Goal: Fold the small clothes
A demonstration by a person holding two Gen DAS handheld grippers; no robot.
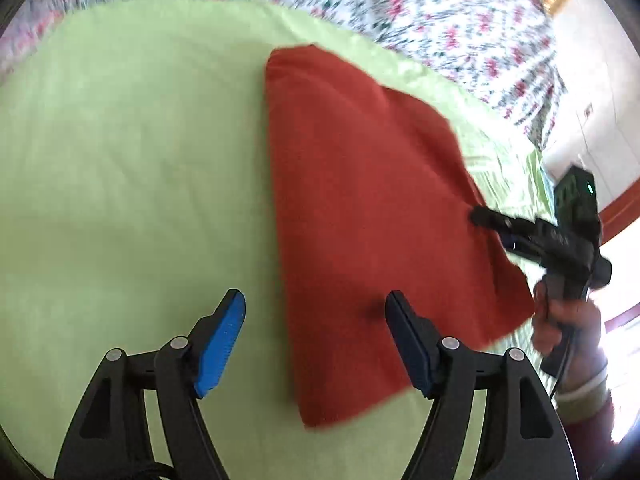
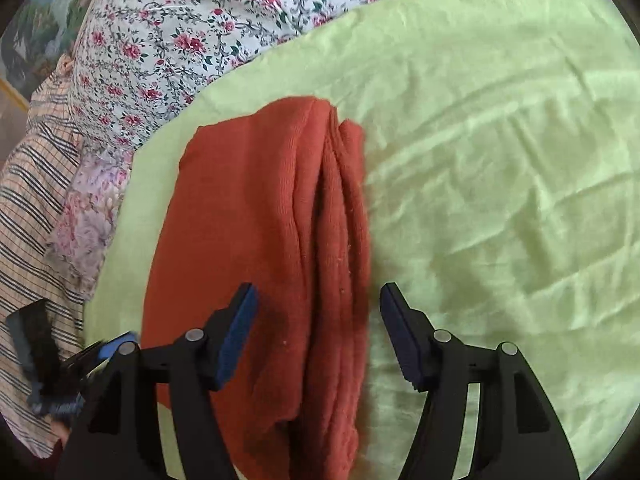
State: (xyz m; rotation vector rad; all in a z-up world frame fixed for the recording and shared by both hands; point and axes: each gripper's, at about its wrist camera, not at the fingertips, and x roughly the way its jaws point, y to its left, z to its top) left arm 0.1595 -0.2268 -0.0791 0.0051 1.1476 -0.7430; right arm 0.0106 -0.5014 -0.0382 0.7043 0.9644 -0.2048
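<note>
Spread over a bed with a flowered white-and-pink quilt [image 2: 168, 40] is a pale green cotton sheet [image 2: 500, 140], and on it lies our rust-red knitted garment [image 2: 240, 208], already folded into a long, thick bundle. From the right wrist view we see its stacked fold edges running along the side nearest the bare sheet.

Our left gripper [image 1: 316, 332] stands with its blue-padded jaws wide, nothing between them but sheet and the near corner of the garment underneath. Our right gripper [image 2: 318, 324] is also spread wide above the layered edge, gripping nothing; in the left wrist view it shows at the garment's far side, held in a hand [image 1: 560, 320].

We judge the knit to be soft, light and floppy, with enough bulk to hold its shape only loosely. Layers would slide apart if we pinched one alone, so we would take hold through all the stacked edges at the corners, one gripper at each end.
</note>
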